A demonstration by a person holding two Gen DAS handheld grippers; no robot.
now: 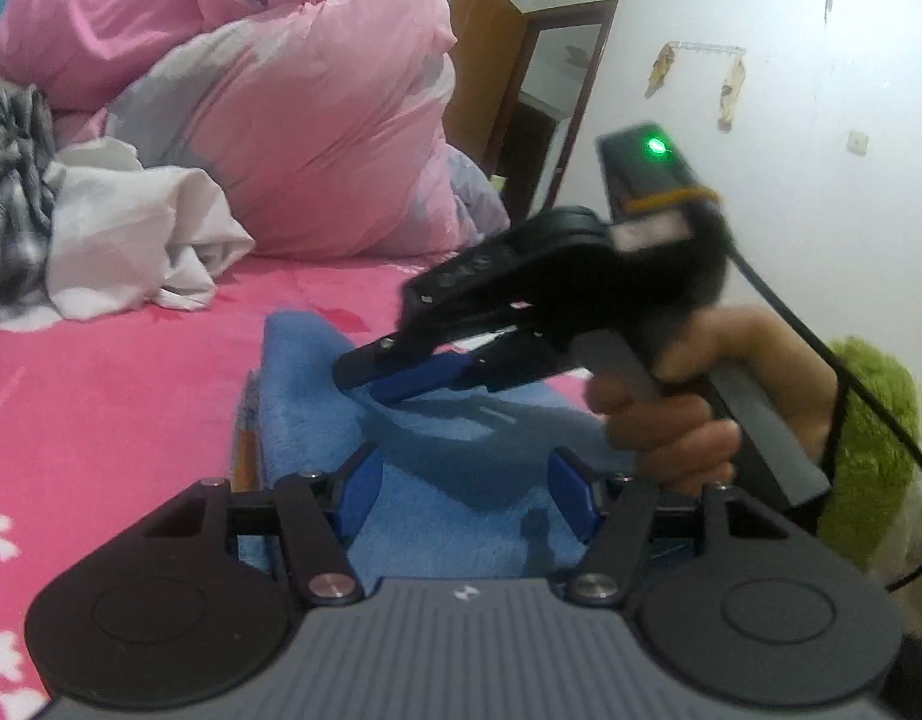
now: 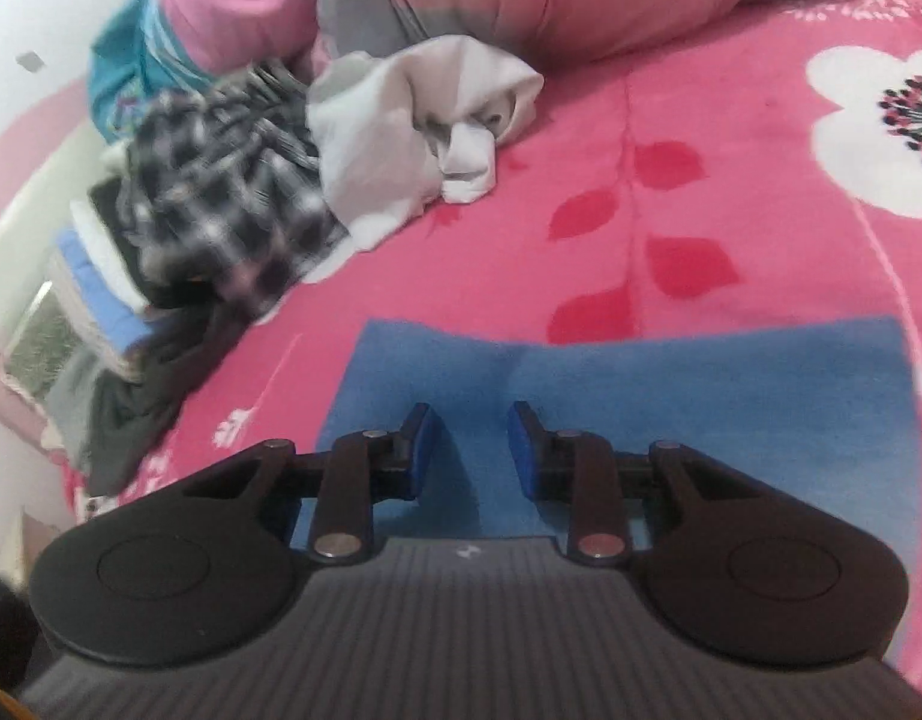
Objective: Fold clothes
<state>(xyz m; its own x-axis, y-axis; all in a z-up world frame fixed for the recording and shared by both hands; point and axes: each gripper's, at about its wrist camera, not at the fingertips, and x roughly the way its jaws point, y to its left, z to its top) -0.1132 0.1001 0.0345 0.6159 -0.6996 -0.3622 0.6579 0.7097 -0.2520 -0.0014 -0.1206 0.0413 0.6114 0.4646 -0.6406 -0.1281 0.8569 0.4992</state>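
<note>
Blue towel (image 2: 730, 384): fleecy cloth, matt, short soft nap.
Bedsheet (image 2: 520, 252): pink cloth, flower print, slightly fuzzy, matt.
Duvet (image 1: 317, 120): pink and grey cloth, smooth, creased, faint sheen.
White garment (image 2: 401, 138): thin smooth cloth, crumpled.
Checked garment (image 2: 221, 210): woven cloth, black and white, soft look.
Left gripper (image 1: 463, 492): matt black plastic arms, ribbed grey plastic body, shiny metal pivot pins, blue matt pads.
Right gripper (image 2: 468, 450): same matt plastic, metal pins, blue pads.
Door (image 1: 478, 72): brown wood, smooth.
Wall (image 1: 790, 120): white paint, matt.
</note>
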